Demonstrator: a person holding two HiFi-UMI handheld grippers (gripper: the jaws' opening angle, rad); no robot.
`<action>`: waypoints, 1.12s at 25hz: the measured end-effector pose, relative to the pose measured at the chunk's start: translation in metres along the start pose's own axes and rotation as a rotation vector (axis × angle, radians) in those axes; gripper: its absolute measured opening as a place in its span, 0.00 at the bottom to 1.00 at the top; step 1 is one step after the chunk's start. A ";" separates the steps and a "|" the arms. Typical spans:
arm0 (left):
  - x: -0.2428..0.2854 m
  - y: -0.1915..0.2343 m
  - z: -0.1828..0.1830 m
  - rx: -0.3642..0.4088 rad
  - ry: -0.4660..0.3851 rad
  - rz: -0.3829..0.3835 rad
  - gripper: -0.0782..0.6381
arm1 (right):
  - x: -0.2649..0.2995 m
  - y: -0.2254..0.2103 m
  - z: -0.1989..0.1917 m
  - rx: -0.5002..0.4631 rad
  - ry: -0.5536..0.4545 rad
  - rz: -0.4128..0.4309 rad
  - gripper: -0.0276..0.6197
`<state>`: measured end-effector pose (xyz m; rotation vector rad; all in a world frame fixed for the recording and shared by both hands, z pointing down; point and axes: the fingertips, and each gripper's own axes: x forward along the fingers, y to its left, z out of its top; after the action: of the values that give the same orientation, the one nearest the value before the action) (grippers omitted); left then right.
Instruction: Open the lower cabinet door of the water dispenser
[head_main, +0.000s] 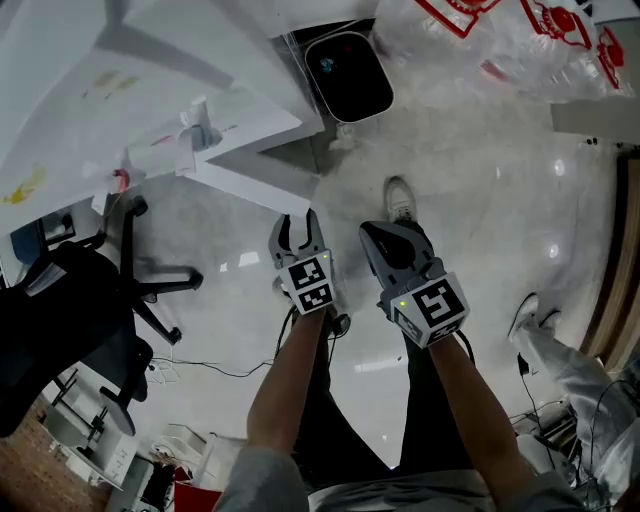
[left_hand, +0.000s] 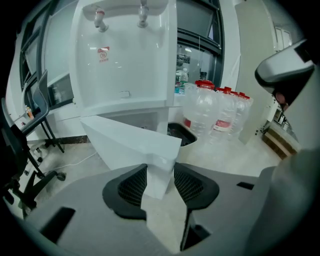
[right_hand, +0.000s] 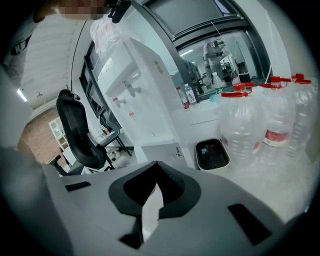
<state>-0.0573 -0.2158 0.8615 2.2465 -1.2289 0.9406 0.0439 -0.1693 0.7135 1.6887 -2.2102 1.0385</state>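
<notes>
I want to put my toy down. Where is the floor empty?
Bare floor lies between the trash bin, the bagged water bottles and the white shoe. Another patch sits between the open cabinet door and the office chair. Lower left is crowded with cables and shelves.

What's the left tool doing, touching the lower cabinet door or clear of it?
Touching. The left gripper view shows the edge of the lower cabinet door filling the gap in the left tool, with both pads pressed against it.

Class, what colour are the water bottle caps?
Red caps, clearest in the right gripper view.
</notes>
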 end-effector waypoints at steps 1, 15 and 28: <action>-0.004 0.002 -0.004 0.017 -0.003 -0.015 0.36 | 0.001 0.005 -0.004 -0.005 0.002 0.004 0.06; -0.050 0.050 -0.058 0.229 -0.027 -0.211 0.35 | 0.038 0.093 -0.038 -0.042 0.064 0.076 0.06; -0.076 0.098 -0.086 0.374 -0.064 -0.303 0.34 | 0.073 0.155 -0.074 -0.046 0.112 0.111 0.06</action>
<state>-0.2007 -0.1694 0.8685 2.6729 -0.7479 1.0508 -0.1401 -0.1633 0.7418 1.4669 -2.2592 1.0707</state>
